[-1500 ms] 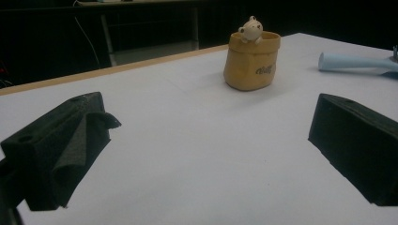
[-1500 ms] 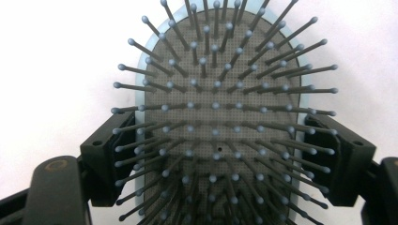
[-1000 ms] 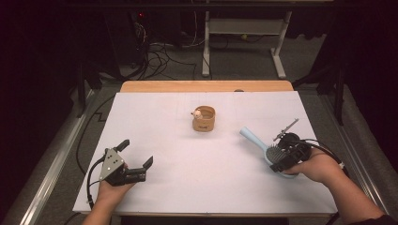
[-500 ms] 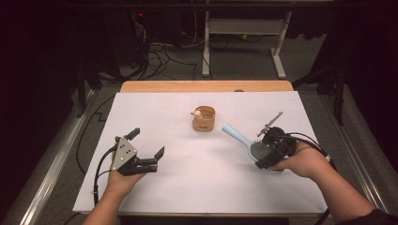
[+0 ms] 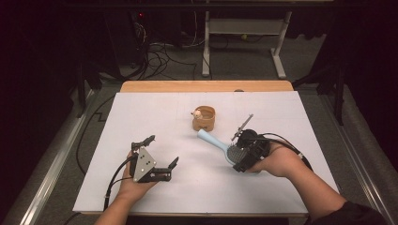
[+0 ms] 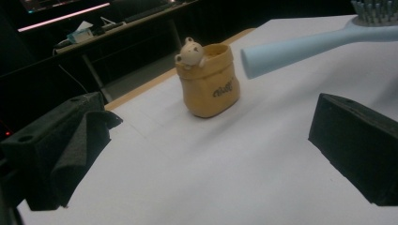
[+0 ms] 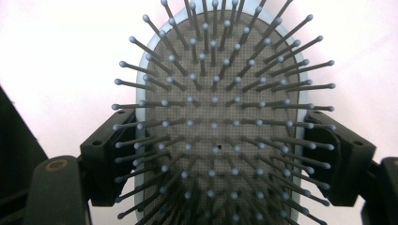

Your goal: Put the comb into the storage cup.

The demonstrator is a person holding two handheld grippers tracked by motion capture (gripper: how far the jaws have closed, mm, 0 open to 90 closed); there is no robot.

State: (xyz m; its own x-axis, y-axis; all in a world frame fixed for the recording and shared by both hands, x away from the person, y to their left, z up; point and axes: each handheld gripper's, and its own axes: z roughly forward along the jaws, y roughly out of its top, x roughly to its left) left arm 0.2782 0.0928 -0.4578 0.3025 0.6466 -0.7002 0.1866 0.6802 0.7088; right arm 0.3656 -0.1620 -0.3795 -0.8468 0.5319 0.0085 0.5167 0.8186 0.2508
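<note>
left gripper (image 5: 164, 154) at seven o'clock on the table (image 5: 141, 117), jaws wide apart, holding nothing. right gripper (image 5: 241, 152) at four o'clock clamps the brush (image 5: 220, 145) by its head, handle toward the pot (image 5: 204, 118) at twelve.

The left hand (image 5: 133, 185) comes in from the near edge at the left, carrying the left gripper (image 5: 162, 154) low and level, its jaws spread wide with nothing between them. The right forearm reaches in from the near right corner; the right gripper (image 5: 237, 152) points left, jaws clamped on a hairbrush head (image 7: 216, 117).
</note>
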